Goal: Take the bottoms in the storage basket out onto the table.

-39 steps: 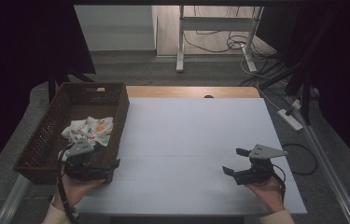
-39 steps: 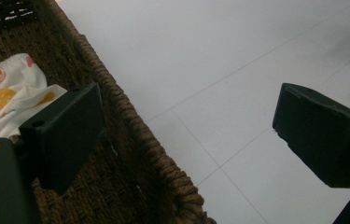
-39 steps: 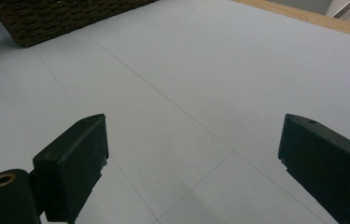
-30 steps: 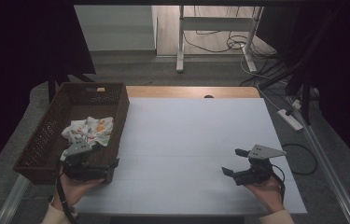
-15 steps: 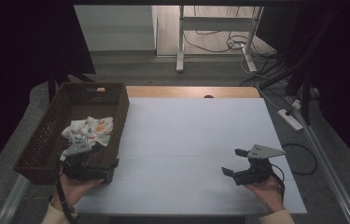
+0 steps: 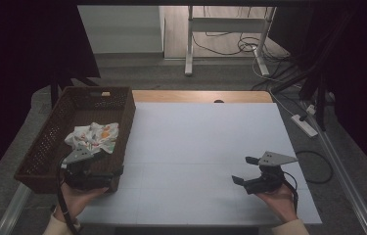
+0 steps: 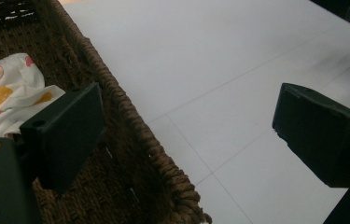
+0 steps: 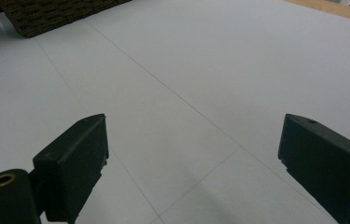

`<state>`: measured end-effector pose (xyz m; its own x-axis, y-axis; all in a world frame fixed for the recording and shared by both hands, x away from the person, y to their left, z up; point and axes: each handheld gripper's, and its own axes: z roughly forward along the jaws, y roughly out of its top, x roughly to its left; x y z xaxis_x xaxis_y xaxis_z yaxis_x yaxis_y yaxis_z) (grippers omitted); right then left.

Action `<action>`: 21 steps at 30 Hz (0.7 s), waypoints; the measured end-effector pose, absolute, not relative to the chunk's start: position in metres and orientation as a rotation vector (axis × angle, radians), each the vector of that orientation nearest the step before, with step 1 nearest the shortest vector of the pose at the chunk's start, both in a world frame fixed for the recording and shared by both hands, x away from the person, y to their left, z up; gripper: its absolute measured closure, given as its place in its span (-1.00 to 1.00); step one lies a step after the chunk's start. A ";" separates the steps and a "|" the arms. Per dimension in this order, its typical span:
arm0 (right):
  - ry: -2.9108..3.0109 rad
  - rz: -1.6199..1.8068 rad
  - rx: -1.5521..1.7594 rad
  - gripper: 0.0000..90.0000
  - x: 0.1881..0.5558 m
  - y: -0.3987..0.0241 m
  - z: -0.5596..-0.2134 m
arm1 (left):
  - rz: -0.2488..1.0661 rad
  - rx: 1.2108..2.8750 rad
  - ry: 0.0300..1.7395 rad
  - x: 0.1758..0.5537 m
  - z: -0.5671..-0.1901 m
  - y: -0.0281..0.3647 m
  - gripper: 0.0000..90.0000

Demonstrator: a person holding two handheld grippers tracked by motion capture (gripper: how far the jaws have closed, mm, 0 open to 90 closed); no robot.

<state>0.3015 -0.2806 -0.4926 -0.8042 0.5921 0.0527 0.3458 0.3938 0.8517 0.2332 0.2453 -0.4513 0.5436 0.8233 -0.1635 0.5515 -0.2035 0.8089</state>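
Left gripper (image 6: pixel 103 172) jaws spread wide, straddling near corner rim of dark brown woven wicker basket (image 6: pixel 49 142). White fruit-print crumpled cloth (image 6: pixel 93 136) lies inside basket. Right gripper (image 6: pixel 243 170) spread, empty, over white table (image 6: pixel 195 142).

Brown woven basket (image 6: pixel 49 142) holds a white, orange-printed cloth (image 6: pixel 93 137).

Basket (image 6: pixel 49 142): on the table's (image 6: pixel 205 147) left edge.
Cloth (image 6: pixel 93 137): in the basket.
Left gripper (image 6: pixel 85 174): at the basket's near corner.
Right gripper (image 6: pixel 245 171): over the table's near right, well apart.
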 end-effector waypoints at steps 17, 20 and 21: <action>2.390 1.364 0.837 -0.80 0.303 -0.283 -0.494 | 0.389 1.841 1.140 0.248 -0.435 0.259 -0.76; 2.391 1.362 0.838 -0.80 0.303 -0.282 -0.494 | 0.403 1.856 1.142 0.251 -0.433 0.260 -0.76; 2.391 1.360 0.838 -0.80 0.303 -0.282 -0.494 | 0.407 1.856 1.146 0.251 -0.432 0.261 -0.76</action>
